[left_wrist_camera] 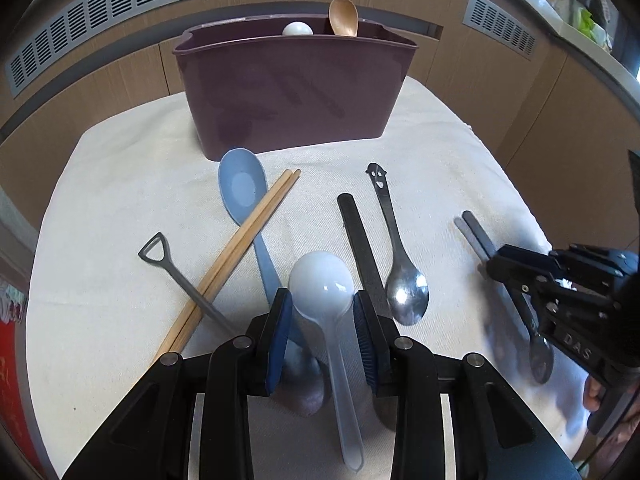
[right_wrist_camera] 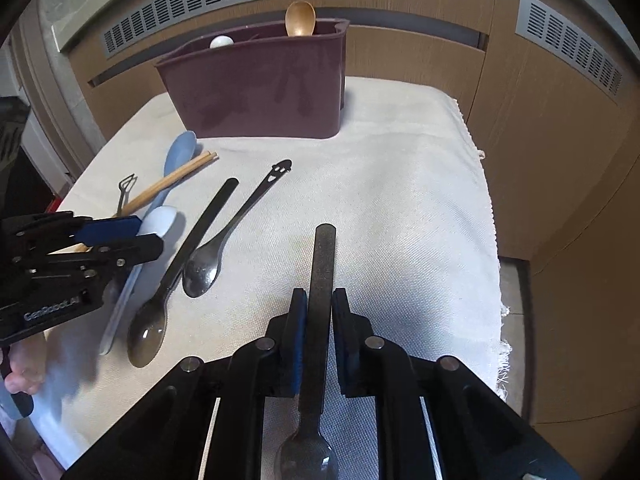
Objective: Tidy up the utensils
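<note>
A maroon utensil holder (left_wrist_camera: 292,92) stands at the back of the cloth and holds a wooden spoon (left_wrist_camera: 343,16) and a white spoon (left_wrist_camera: 297,29). My left gripper (left_wrist_camera: 322,340) is open around a white plastic spoon (left_wrist_camera: 324,292); its jaws are apart from the spoon. My right gripper (right_wrist_camera: 319,336) is shut on a dark metal spoon (right_wrist_camera: 322,264) by its flat handle. The right gripper also shows in the left wrist view (left_wrist_camera: 500,268). On the cloth lie a blue spoon (left_wrist_camera: 242,188), wooden chopsticks (left_wrist_camera: 240,244), a smiley-handled metal spoon (left_wrist_camera: 400,264) and a flat-handled dark spoon (left_wrist_camera: 362,248).
A thin metal utensil with a triangular loop end (left_wrist_camera: 156,252) lies under the chopsticks. The white cloth (right_wrist_camera: 400,184) covers the table, with its frayed edge at the right (right_wrist_camera: 500,320). Wooden panels with vents stand behind.
</note>
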{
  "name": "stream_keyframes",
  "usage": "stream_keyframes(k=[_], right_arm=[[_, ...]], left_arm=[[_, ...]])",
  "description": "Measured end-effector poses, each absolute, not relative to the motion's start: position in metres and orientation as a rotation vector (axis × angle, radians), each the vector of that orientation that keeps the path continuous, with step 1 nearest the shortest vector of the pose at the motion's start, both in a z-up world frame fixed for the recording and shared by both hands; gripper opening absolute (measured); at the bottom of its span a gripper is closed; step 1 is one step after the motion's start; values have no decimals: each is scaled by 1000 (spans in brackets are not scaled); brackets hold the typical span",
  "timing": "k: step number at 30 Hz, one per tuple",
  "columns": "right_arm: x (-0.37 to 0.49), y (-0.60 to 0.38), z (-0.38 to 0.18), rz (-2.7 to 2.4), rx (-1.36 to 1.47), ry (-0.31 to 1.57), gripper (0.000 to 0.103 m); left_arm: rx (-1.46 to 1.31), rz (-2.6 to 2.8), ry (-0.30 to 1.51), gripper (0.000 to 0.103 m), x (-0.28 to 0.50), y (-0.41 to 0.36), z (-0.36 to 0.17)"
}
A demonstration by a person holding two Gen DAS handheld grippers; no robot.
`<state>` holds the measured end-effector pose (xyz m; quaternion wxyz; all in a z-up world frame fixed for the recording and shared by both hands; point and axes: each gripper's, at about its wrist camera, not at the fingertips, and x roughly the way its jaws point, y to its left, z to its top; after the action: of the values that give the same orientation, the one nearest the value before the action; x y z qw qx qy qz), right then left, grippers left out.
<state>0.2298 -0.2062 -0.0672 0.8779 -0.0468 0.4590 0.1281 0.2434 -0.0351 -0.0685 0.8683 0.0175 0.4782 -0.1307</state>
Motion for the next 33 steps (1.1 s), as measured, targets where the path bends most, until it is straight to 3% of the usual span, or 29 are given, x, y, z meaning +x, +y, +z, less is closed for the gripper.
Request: stream_keyframes(k=[6,17,33], right_arm=[[221,-208,-59,282,-82,909,12],[214,-220,-57,293,-4,868,12],[156,-210,15,306,-30,629,11]], left_arm=[[57,-286,1048,33,256,-50,-76],[106,-272,915,32,241,-58,-65],[-9,-327,550,32,148,-21,35]])
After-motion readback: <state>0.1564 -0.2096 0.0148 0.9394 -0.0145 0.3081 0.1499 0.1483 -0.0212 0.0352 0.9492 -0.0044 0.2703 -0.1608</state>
